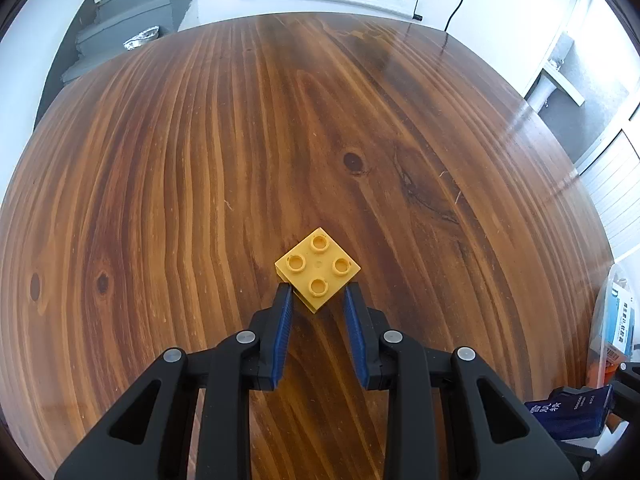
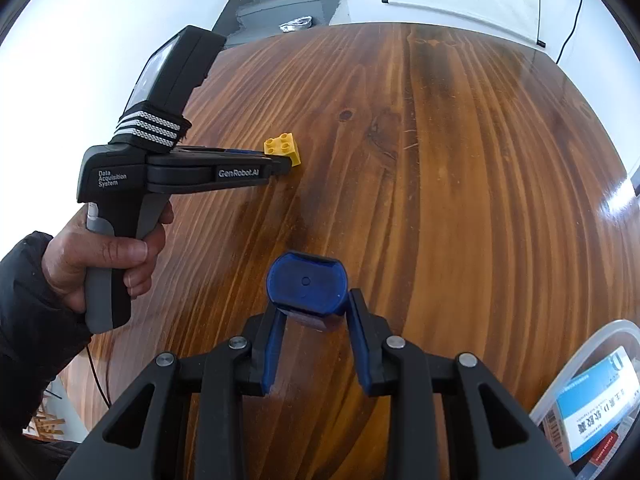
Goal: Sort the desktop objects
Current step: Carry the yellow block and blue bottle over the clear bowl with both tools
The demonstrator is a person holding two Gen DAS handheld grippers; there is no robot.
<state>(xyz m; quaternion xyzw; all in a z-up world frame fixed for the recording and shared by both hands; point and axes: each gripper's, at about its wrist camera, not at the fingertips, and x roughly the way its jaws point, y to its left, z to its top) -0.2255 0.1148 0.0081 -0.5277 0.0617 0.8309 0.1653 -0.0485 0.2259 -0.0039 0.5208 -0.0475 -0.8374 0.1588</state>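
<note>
A yellow four-stud brick (image 1: 318,264) sits corner-on between the blue pads of my left gripper (image 1: 318,290), which is shut on its near corner, just over the wooden table (image 1: 200,160). From the right wrist view, the same brick (image 2: 284,146) shows at the tip of the left gripper (image 2: 280,160), which a person's hand (image 2: 104,256) holds. My right gripper (image 2: 314,304) is shut on a blue oval case (image 2: 306,282), with a pad pressing each side. The case's underside is hidden.
A clear plastic bin (image 2: 600,336) with printed packets stands at the table's right edge, also seen as the bin (image 1: 612,280). A dark blue packet (image 1: 568,412) lies beside it. Grey steps with a foil lump (image 1: 142,38) rise beyond the far edge.
</note>
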